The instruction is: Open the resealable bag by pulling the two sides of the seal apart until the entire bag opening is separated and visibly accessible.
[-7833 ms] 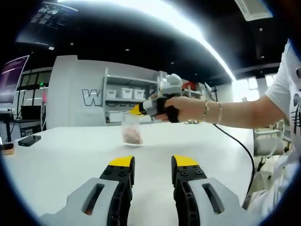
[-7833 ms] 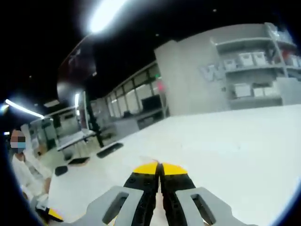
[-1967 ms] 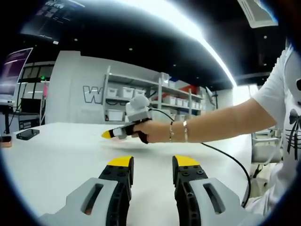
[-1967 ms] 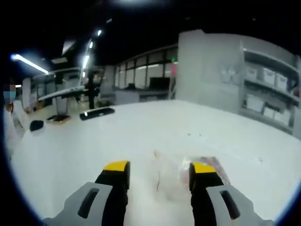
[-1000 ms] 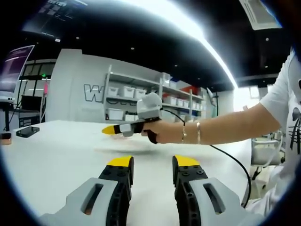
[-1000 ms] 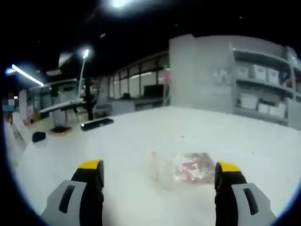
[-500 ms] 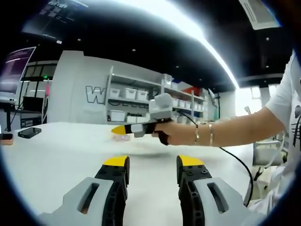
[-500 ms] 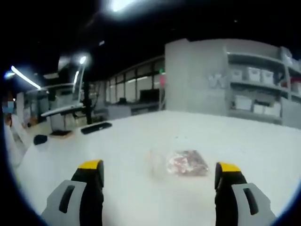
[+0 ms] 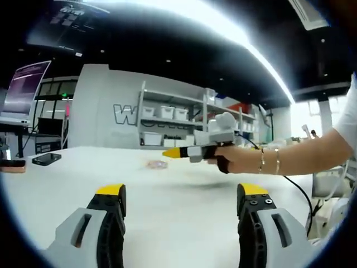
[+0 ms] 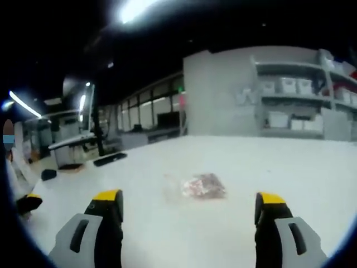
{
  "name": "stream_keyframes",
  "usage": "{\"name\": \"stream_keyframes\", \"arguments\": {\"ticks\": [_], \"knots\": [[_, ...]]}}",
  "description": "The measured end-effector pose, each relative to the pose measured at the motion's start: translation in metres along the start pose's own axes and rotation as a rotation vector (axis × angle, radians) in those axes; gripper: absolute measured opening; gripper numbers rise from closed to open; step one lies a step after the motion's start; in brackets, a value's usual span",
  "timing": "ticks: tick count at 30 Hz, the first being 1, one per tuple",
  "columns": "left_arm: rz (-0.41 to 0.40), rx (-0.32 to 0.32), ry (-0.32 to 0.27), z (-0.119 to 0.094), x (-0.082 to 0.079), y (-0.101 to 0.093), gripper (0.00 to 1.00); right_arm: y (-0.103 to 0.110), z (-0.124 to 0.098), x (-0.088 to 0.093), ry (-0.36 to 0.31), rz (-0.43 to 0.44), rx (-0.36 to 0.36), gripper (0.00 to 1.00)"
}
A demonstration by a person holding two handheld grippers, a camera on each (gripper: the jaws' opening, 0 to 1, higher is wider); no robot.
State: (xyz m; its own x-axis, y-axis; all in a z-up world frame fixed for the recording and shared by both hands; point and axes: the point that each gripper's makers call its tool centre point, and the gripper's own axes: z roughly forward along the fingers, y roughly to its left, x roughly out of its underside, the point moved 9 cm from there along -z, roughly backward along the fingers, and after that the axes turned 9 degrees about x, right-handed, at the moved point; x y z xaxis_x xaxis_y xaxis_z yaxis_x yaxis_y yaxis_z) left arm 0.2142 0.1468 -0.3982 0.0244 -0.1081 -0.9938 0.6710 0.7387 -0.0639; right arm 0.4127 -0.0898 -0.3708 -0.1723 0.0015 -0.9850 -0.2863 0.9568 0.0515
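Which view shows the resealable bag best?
The right gripper view: the resealable bag lies flat on the table, its reddish contents visible. In the left gripper view it is a small, distant patch.

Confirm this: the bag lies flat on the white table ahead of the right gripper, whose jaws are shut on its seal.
Wrong on the jaws. The right gripper view shows the right gripper open, jaws wide apart and clear of the bag, which does lie flat on the white table ahead.
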Motion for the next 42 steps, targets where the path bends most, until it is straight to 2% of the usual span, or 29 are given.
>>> {"name": "stream_keyframes", "arguments": {"ticks": [5,17,25,35,42], "knots": [[-0.004,-0.028,-0.012,-0.001,-0.001,0.002,0.95,-0.002,-0.006,0.0,-0.006,0.009,0.005,1.0],[-0.023,-0.061,-0.009,-0.001,-0.001,0.007,0.99,-0.01,-0.022,0.0,-0.024,0.022,0.003,1.0],[-0.03,-0.064,-0.017,-0.002,-0.001,0.007,0.99,-0.015,-0.042,0.0,-0.043,0.025,0.004,1.0],[-0.04,-0.073,-0.026,-0.003,-0.002,0.008,1.0,-0.028,-0.081,0.002,-0.08,0.041,0.029,1.0],[-0.041,-0.075,-0.03,-0.004,-0.003,0.008,1.0,-0.033,-0.096,0.002,-0.098,0.053,0.041,1.0]]}}
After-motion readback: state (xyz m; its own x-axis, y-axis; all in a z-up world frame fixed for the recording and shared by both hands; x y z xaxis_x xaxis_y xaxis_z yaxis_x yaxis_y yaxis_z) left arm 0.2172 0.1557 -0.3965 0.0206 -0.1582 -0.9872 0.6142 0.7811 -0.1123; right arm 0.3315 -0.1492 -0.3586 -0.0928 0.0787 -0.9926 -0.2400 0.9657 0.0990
